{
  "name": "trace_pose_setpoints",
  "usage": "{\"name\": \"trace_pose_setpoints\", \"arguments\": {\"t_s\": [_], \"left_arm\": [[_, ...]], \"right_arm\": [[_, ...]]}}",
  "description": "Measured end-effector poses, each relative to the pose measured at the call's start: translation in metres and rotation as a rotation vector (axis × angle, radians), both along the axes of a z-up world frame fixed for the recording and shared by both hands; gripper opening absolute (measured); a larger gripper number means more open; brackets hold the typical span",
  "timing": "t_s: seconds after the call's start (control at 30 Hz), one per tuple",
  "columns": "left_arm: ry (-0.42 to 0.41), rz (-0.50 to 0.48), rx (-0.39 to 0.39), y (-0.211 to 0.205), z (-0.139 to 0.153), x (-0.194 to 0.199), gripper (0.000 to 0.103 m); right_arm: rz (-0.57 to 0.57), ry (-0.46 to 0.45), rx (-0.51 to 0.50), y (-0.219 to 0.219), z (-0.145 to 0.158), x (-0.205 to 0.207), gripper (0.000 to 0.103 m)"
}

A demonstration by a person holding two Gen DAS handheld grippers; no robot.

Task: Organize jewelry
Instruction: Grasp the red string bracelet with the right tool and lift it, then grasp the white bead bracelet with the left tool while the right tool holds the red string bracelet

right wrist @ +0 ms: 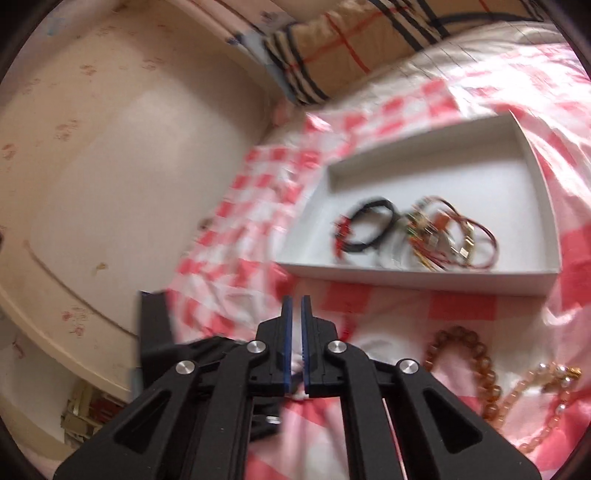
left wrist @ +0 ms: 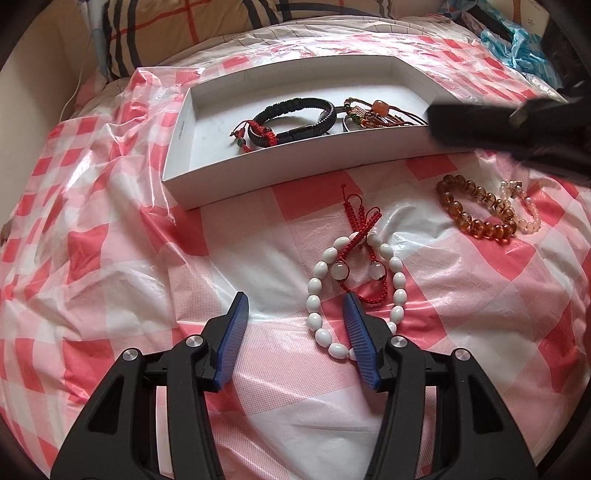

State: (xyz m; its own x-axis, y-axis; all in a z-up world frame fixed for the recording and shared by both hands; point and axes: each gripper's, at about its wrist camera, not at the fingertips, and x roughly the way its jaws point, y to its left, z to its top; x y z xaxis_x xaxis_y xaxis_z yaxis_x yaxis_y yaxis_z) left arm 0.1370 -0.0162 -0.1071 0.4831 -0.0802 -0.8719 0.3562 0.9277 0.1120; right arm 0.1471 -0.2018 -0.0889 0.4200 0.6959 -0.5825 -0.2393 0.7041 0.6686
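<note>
A white tray [left wrist: 258,162] lies on the red-checked plastic sheet and holds a black bracelet [left wrist: 295,118] and a tangle of corded pieces [left wrist: 373,116]. A white bead bracelet with red cord [left wrist: 397,288] lies just ahead of my open, empty left gripper [left wrist: 295,306]; its right finger overlaps the loop. An amber bead bracelet [left wrist: 476,206] and a pale bead bracelet [left wrist: 528,210] lie to the right. My right gripper [right wrist: 295,306] is shut with nothing visible between its pads, short of the tray [right wrist: 406,275]; it appears blurred in the left wrist view [left wrist: 498,122].
A plaid pillow [left wrist: 177,26] lies behind the tray. A cream wall [right wrist: 110,147] borders the bed at the left. Blue plastic bags [left wrist: 524,48] sit at the far right. The amber bracelet [right wrist: 480,365] and pale bracelet [right wrist: 546,391] lie right of my right gripper.
</note>
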Motion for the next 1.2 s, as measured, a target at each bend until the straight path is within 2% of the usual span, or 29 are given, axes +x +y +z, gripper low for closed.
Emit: {"name": "trace_pose_setpoints", "arguments": {"t_s": [0.07, 0.23, 0.33, 0.37, 0.4, 0.43, 0.47, 0.53, 0.7, 0.93, 1.03, 1.13, 1.2], "left_arm": [[0.000, 0.000, 0.000, 0.000, 0.000, 0.000, 0.051], [0.002, -0.001, -0.006, 0.001, 0.000, 0.001, 0.051], [0.005, -0.003, -0.008, 0.001, -0.002, 0.002, 0.051], [0.007, -0.003, -0.010, 0.001, -0.002, 0.002, 0.051], [0.008, -0.003, -0.012, 0.001, -0.003, 0.002, 0.051], [0.010, -0.003, -0.014, 0.002, -0.003, 0.003, 0.051], [0.010, -0.004, -0.014, 0.002, -0.003, 0.003, 0.052], [0.008, -0.006, -0.010, 0.002, -0.003, 0.003, 0.052], [0.004, -0.007, -0.013, 0.002, -0.003, 0.002, 0.052], [0.002, -0.010, -0.010, 0.002, -0.003, 0.001, 0.051], [-0.002, -0.011, -0.005, 0.001, -0.002, 0.001, 0.051], [-0.008, -0.012, 0.004, -0.001, -0.002, 0.000, 0.051], [-0.010, -0.017, 0.003, -0.002, -0.001, 0.000, 0.046]], "right_arm": [[0.006, 0.048, -0.007, 0.006, -0.013, 0.007, 0.053], [0.049, 0.170, -0.096, 0.033, -0.043, 0.028, 0.053], [0.044, 0.178, -0.149, 0.042, -0.046, 0.038, 0.051], [0.047, 0.163, -0.204, 0.046, -0.044, 0.037, 0.043], [0.051, 0.148, -0.250, 0.049, -0.043, 0.036, 0.027], [0.064, 0.151, -0.246, 0.049, -0.046, 0.035, 0.015], [0.071, 0.166, -0.209, 0.045, -0.049, 0.033, 0.005], [0.065, 0.161, -0.168, 0.036, -0.050, 0.028, 0.005], [0.037, 0.080, 0.058, 0.017, -0.023, 0.014, 0.005], [-0.001, -0.080, 0.218, -0.016, 0.026, -0.020, 0.004], [-0.016, -0.099, 0.202, -0.023, 0.031, -0.027, 0.004], [-0.030, -0.073, 0.188, -0.021, 0.027, -0.022, 0.004], [-0.038, -0.042, 0.178, -0.018, 0.020, -0.018, 0.004]]}}
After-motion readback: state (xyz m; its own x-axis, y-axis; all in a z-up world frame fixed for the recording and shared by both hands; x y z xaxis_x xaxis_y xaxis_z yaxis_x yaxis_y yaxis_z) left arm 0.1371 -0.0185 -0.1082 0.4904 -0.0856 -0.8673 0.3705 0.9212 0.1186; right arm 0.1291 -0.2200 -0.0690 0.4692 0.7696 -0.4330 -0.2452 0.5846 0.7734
